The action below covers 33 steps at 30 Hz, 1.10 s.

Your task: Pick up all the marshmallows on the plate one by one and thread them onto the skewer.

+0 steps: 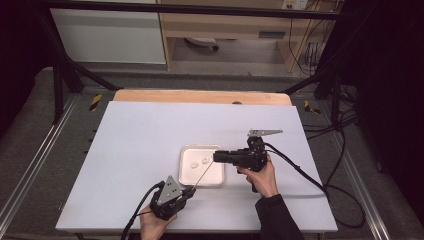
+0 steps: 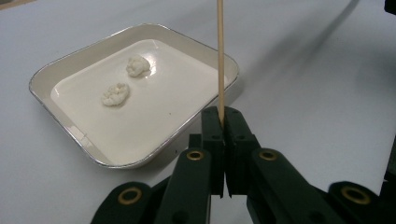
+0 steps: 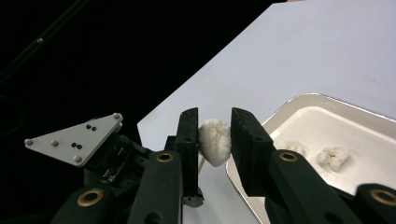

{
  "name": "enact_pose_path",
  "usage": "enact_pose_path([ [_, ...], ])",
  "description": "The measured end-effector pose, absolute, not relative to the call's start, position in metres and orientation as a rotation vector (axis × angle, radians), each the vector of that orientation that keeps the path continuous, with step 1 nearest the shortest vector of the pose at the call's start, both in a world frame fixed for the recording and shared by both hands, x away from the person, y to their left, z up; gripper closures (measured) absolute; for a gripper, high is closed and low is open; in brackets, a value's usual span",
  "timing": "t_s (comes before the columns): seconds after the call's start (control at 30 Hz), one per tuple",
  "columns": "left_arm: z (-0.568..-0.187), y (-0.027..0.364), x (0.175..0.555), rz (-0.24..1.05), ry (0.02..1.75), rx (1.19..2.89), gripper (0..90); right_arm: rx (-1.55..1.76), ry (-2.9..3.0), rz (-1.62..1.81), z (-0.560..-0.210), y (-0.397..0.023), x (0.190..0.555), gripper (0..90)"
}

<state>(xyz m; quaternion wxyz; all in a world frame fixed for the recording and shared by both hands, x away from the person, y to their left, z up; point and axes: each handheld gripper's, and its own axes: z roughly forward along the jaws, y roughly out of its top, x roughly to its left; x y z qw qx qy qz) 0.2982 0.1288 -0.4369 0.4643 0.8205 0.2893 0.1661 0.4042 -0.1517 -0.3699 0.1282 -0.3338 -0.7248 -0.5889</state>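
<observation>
A thin wooden skewer point(image 1: 202, 173) slants over the front of a shallow white tray point(image 1: 202, 146). My left gripper point(image 1: 188, 191) is shut on its near end; in the left gripper view the skewer point(image 2: 220, 60) rises straight up from the closed jaws of that gripper point(image 2: 223, 116). My right gripper point(image 1: 216, 156) meets the skewer's far end above the tray's right rim. It is shut on a white puffy lump point(image 3: 215, 141), right gripper point(image 3: 215, 120), with a bit of skewer point(image 3: 202, 164) showing just below. Two more white lumps point(image 2: 137, 66) point(image 2: 115, 94) lie in the tray point(image 2: 70, 69).
The tray sits mid-table on a white sheet point(image 1: 140, 130) over a wooden top. Cables trail from both grippers, the right one across the sheet's right side point(image 1: 300, 172). The left gripper's grey plate point(image 3: 77, 137) shows near the table's dark front edge.
</observation>
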Motion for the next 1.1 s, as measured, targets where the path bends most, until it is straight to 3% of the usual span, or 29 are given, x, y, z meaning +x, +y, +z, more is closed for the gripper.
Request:
enact_pose_path([
  [1.1, -0.438, 0.118, 0.3, 0.407, 0.756, 2.012, 88.5, -0.908, -2.186, -1.759, -0.385, -0.139, 0.389, 80.6],
])
